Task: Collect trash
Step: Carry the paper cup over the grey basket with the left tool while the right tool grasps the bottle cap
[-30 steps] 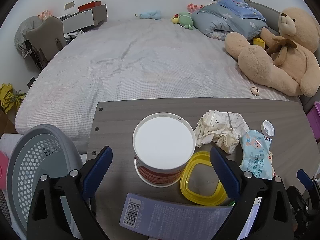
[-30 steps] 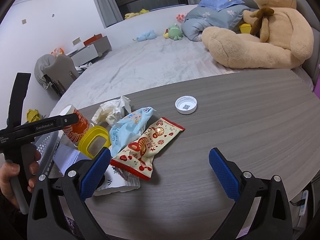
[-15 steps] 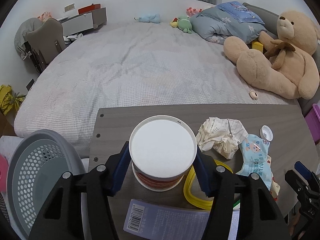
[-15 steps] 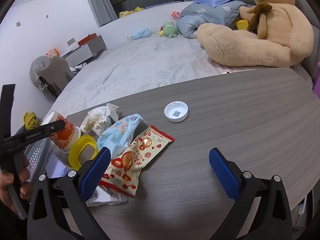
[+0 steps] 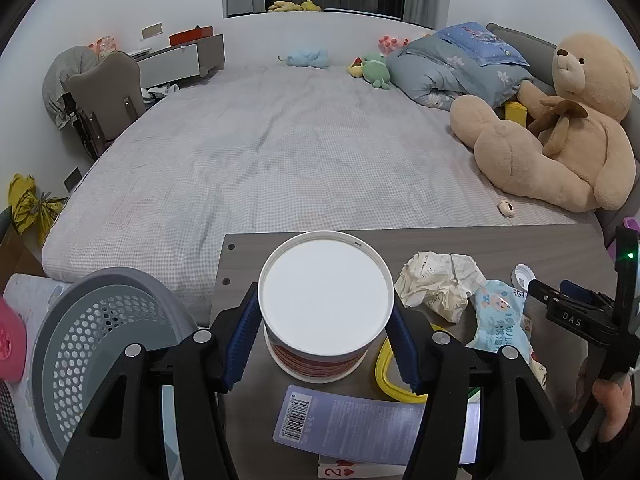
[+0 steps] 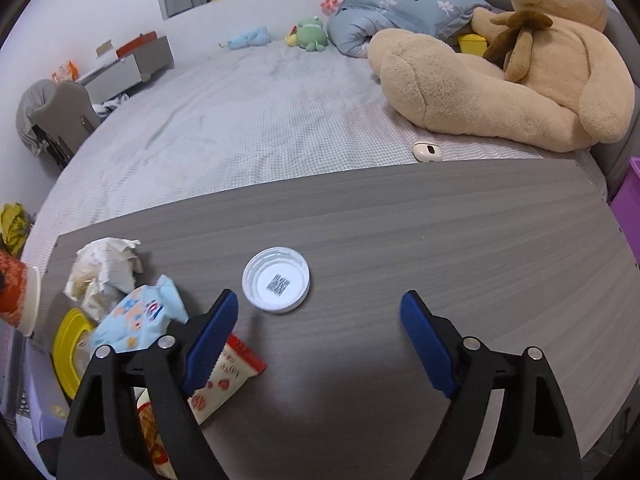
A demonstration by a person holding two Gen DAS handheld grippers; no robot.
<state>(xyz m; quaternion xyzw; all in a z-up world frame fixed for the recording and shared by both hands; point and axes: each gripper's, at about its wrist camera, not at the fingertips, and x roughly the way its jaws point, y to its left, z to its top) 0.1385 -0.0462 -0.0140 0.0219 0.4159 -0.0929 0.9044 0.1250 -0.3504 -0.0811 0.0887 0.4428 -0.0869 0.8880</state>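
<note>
My left gripper (image 5: 322, 338) is shut on a round paper tub (image 5: 325, 300) with a white lid and a red-orange side, at the left end of the grey table (image 6: 440, 240). The tub's edge shows at the far left of the right wrist view (image 6: 18, 298). My right gripper (image 6: 318, 312) hangs low over the table with its jaws closing. A white bottle cap (image 6: 276, 280) lies just ahead of its left finger, untouched. Crumpled paper (image 6: 106, 268), a light blue packet (image 6: 140, 320) and a red-and-white snack packet (image 6: 228, 372) lie to its left.
A grey perforated bin (image 5: 100, 344) stands on the floor left of the table. A yellow lid (image 5: 390, 376) and a purple leaflet (image 5: 348, 428) lie by the tub. Behind the table is a bed with a big teddy bear (image 6: 520, 64).
My left gripper's jaws closed on the tub and rose slightly. My right gripper moved left and down toward the white cap, and its jaws have narrowed.
</note>
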